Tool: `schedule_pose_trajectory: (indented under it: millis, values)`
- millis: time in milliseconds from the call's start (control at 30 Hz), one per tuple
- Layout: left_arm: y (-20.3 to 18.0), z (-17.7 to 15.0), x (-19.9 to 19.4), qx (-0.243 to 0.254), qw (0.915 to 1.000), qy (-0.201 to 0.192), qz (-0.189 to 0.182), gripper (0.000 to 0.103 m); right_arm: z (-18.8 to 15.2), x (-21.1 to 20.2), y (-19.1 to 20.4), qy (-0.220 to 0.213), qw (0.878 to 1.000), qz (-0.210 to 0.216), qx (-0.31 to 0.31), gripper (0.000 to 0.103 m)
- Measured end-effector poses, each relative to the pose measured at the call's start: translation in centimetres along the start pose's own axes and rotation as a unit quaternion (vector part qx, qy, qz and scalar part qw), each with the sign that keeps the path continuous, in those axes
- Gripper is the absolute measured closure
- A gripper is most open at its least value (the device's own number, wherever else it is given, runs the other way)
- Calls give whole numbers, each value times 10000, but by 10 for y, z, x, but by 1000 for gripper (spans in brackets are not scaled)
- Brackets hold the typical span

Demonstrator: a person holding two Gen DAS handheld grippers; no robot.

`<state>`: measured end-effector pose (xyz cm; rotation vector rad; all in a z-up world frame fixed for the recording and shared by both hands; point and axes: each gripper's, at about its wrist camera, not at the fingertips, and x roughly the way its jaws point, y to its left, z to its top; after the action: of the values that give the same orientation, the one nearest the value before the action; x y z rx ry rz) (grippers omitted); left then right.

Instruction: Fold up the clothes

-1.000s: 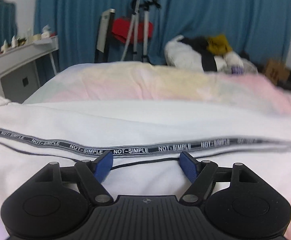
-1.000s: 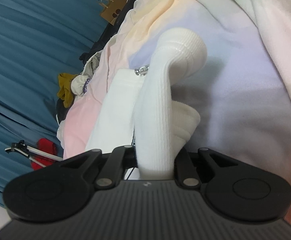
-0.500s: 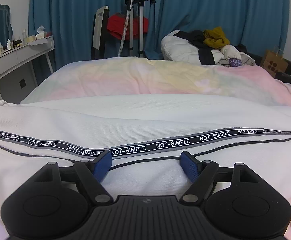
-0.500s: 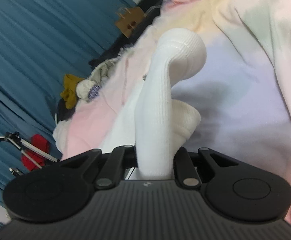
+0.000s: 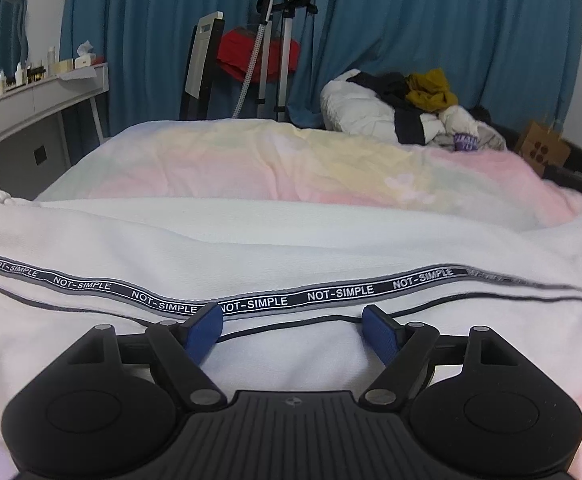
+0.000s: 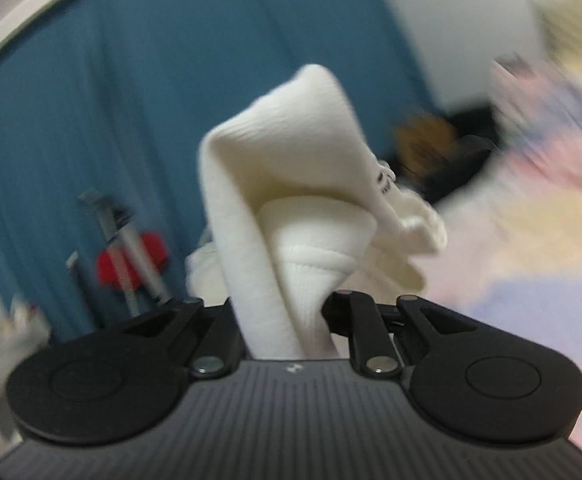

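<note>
A: White knit trousers (image 5: 275, 248) with a black "NOT-SIMPLE" tape stripe (image 5: 259, 305) lie stretched across the near edge of the pastel-quilted bed (image 5: 291, 160), side seam facing up, leg running left to right.

B: And the left gripper (image 5: 291, 326) sits right over that stripe, blue pads spread wide, nothing between them. It hovers at the fabric, gripping none of it.

A: Over on the right wrist view, plenty of blur! The right gripper (image 6: 287, 320) is clamped on a ribbed white cuff (image 6: 291, 208), and that end is lifted well clear of the bed, with blue curtain (image 6: 131, 120) behind it.

B: So one end is in the air and the middle stretch lies flat. My read: a lengthwise fold-over is under way, the raised cuff being carried across toward the other end.

A: Is any fold finished?

B: Can't confirm. The stretch on the bed looks smooth, possibly two legs stacked, but the layers aren't distinct from this angle. What's left, by my judgement, is landing that cuff, squaring the edges, and perhaps another fold.

A: There's also a heap of mixed clothes (image 5: 407, 112) at the bed's far right corner, unfolded.
</note>
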<state>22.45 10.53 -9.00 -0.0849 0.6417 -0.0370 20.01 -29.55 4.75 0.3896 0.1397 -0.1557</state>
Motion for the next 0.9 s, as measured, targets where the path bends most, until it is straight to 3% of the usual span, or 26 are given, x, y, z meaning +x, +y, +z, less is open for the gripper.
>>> schedule_pose_trajectory:
  millis: [100, 200, 367, 400, 533, 667, 767, 833, 900]
  values:
    - [6, 5, -7, -241, 9995, -74, -167, 27, -26, -17, 70, 66, 9921, 558, -1126, 88]
    - [14, 10, -18, -496, 9980, -222, -309, 28, -75, -31, 124, 301, 9723, 989, -2095, 87]
    - [21, 15, -37, -744, 9954, -454, -393, 28, -198, -34, 159, 1477, 9134, 1459, -3501, 86]
    - [22, 15, -40, -773, 9950, -480, -401, 28, -213, -32, 160, 1616, 9068, 1423, -3625, 86]
    - [27, 18, -53, -891, 9934, -585, -434, 28, -207, -36, 157, 1508, 9218, 1355, -3304, 86]
    - [31, 26, -67, -1068, 9896, -850, -443, 27, -203, -64, 174, 955, 9130, 1795, -3537, 86]
    - [31, 28, -73, -1127, 9881, -961, -408, 26, -223, -54, 184, 1407, 9078, 1878, -3476, 86]
    - [33, 27, -73, -1189, 9877, -935, -386, 26, -230, -45, 182, 1565, 9163, 1872, -3176, 86]
    - [35, 27, -72, -1312, 9865, -882, -430, 26, -224, -47, 186, 1418, 9203, 1970, -3068, 86]
